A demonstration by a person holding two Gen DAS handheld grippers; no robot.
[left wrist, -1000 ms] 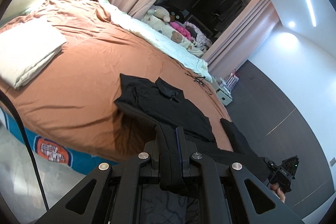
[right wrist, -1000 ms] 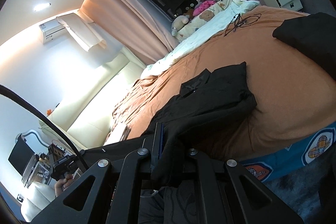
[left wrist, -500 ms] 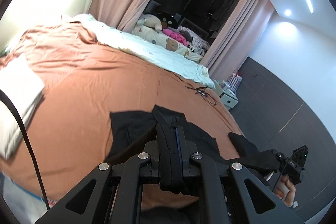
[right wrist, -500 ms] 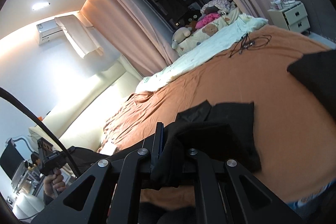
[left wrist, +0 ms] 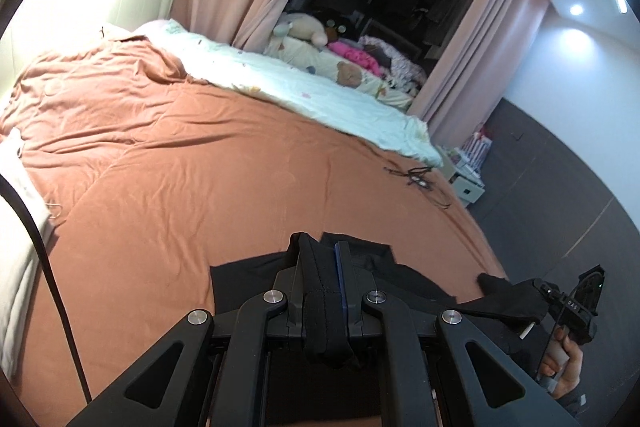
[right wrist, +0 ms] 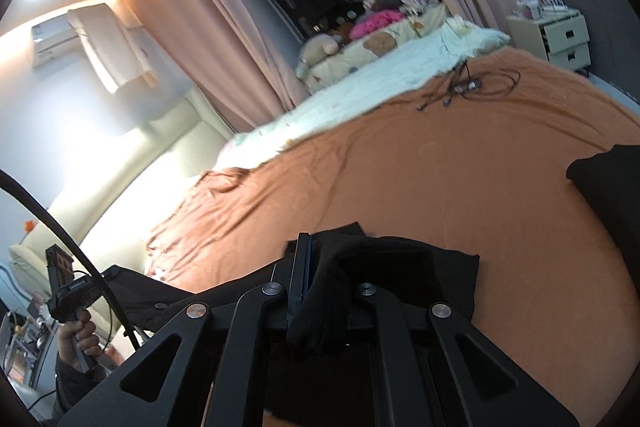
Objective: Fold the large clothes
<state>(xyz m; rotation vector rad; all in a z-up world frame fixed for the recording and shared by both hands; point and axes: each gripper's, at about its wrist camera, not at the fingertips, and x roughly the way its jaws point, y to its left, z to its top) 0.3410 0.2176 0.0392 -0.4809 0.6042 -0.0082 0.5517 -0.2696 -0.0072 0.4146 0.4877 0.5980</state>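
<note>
A black garment (left wrist: 248,279) lies at the near edge of the orange bed cover (left wrist: 200,167). My left gripper (left wrist: 320,247) is shut on a bunched edge of it, just above the bed. A taut strip of the cloth (left wrist: 508,299) runs to the right, to the other gripper (left wrist: 576,303) in a hand. In the right wrist view, my right gripper (right wrist: 320,251) is shut on the black garment (right wrist: 420,267); cloth drapes over one finger and hides it. The left gripper (right wrist: 66,279) shows at the far left with the cloth stretched toward it.
A second dark garment (right wrist: 612,187) lies at the bed's right edge. A tangle of cable (left wrist: 416,179) rests on the cover beyond. A pale blanket (left wrist: 320,95) and soft toys (left wrist: 304,27) line the far side, white folded bedding (left wrist: 16,227) the left. A bedside cabinet (right wrist: 560,35) stands at the right.
Both grippers have travelled forward over the bed with the garment's edge held between them. Less of the spread garment shows ahead of the fingers, and the far side of the bed looks closer.
</note>
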